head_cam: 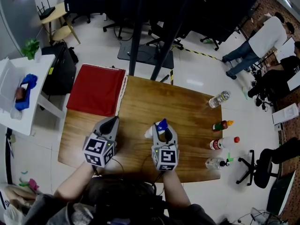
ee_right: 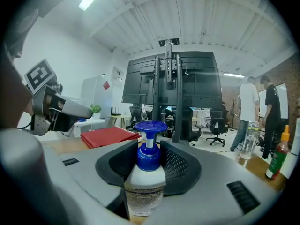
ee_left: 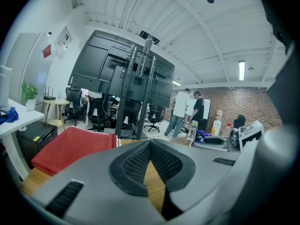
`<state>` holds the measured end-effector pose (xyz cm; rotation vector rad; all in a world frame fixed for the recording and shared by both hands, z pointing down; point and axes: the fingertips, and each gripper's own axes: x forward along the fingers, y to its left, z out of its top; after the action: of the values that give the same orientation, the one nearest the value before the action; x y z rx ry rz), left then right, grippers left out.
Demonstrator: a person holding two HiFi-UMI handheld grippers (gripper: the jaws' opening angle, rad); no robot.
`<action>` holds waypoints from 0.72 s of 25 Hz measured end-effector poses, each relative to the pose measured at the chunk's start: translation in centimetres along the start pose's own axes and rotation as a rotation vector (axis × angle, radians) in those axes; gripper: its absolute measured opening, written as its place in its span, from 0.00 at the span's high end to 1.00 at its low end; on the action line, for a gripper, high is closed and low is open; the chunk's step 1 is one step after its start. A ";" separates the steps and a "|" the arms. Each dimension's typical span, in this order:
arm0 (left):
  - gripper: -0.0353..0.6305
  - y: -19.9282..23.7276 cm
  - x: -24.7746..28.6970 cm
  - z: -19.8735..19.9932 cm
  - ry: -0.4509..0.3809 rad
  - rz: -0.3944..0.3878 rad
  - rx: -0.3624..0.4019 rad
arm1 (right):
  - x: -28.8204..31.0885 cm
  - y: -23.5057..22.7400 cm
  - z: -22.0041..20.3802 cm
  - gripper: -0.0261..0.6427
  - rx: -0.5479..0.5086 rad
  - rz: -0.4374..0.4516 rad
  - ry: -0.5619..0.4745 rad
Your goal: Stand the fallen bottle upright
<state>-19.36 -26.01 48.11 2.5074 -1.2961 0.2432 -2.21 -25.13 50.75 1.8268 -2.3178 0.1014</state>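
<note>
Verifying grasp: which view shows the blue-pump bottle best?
Right gripper view: the bottle fills the centre, with the right claw shut on it. Head view shows only its blue pump above the claw. Left gripper view: barely a blue speck.

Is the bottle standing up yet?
Nearly. Done: the pump bottle looks upright. In hand: the right hand-held gripper is shut on it. Left: letting go; I can't tell whether it rests on the table. The left hand-held gripper is shut and empty.
</note>
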 end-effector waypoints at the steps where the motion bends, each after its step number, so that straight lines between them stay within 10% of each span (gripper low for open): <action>1: 0.90 -0.1 -0.1 0.0 -0.001 0.000 0.000 | 0.0 0.0 0.1 0.71 0.003 0.000 -0.002; 18: 0.90 -0.8 -1.0 0.7 -0.022 -0.001 0.008 | -0.5 -0.8 -0.4 0.44 0.072 0.039 0.020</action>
<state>-19.25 -25.02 47.01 2.5247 -1.3049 0.2218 -1.29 -24.76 51.00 1.8048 -2.3657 0.2109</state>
